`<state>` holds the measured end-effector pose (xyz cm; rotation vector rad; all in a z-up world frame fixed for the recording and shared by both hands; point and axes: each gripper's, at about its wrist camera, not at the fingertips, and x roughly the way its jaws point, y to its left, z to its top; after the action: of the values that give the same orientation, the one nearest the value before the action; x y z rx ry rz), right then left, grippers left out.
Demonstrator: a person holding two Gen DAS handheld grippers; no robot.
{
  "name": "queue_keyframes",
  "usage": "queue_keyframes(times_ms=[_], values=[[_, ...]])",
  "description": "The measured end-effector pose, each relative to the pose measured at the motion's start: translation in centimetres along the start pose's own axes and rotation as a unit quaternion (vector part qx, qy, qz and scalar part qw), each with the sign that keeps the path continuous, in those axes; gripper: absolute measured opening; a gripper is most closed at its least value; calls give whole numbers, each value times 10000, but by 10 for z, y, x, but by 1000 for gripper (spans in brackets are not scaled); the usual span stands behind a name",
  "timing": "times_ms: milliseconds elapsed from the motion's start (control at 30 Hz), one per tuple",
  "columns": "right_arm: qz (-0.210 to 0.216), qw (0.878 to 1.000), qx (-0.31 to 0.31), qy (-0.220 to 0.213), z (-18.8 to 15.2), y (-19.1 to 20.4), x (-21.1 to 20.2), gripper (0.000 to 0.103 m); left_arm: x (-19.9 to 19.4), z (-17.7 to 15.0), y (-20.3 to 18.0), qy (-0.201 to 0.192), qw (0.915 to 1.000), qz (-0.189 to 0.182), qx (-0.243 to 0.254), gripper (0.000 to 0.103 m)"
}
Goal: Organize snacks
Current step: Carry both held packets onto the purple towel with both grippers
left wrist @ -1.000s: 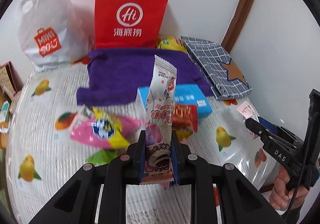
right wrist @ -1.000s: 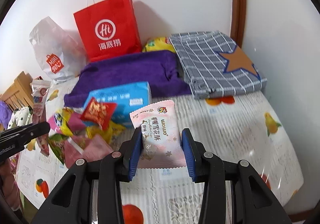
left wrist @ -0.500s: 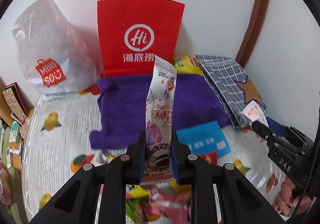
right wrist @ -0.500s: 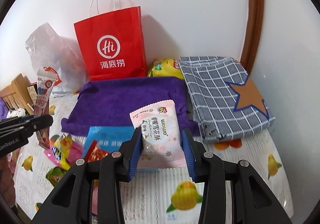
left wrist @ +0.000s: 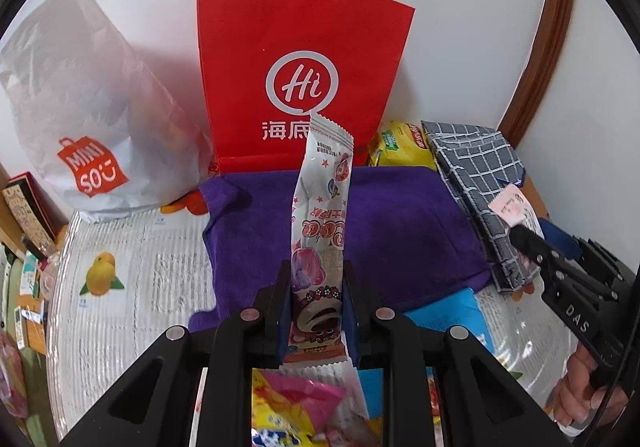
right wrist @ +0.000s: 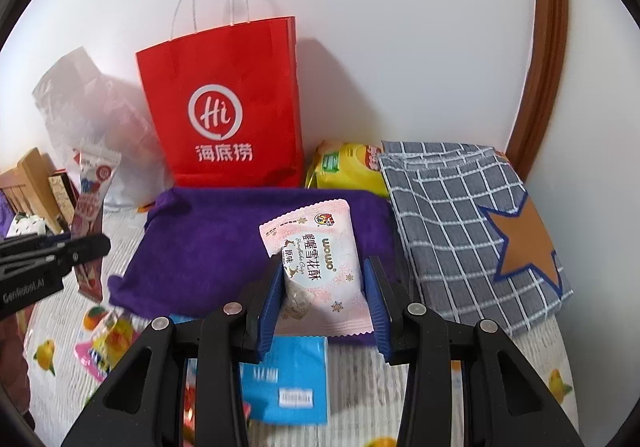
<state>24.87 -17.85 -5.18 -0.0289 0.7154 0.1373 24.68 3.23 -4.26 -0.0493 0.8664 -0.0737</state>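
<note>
A round table (left wrist: 132,287) with a fruit-print cover stands by the wall. At its back a tall red paper bag (left wrist: 304,75) stands upright, with a white plastic bag (left wrist: 80,119) beside it. A purple towel (left wrist: 400,231) lies flat in front of the red bag, next to a folded grey checked cloth (right wrist: 460,223). A blue pack (right wrist: 288,379) lies at the towel's near edge. The left gripper (left wrist: 316,311) squeezes a long white snack packet (left wrist: 320,215), holding it upright above the towel. The right gripper (right wrist: 324,307) is closed on a small pink snack packet (right wrist: 320,259), also above the towel.
</note>
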Motion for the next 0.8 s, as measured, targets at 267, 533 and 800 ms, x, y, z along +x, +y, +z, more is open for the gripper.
queue_keyframes(times_ms=[267,533,800], values=[[-44,10000,-84,8,26,5,37,40,35,25,4,56,10000,-2,44,21],[-86,9999,-60,-14,45,-4,76,40,71,51,7,145,9999,16,89,21],[-23,9998,86,191,40,-12,118,40,112,58,18,318,9995,20,-42,21]])
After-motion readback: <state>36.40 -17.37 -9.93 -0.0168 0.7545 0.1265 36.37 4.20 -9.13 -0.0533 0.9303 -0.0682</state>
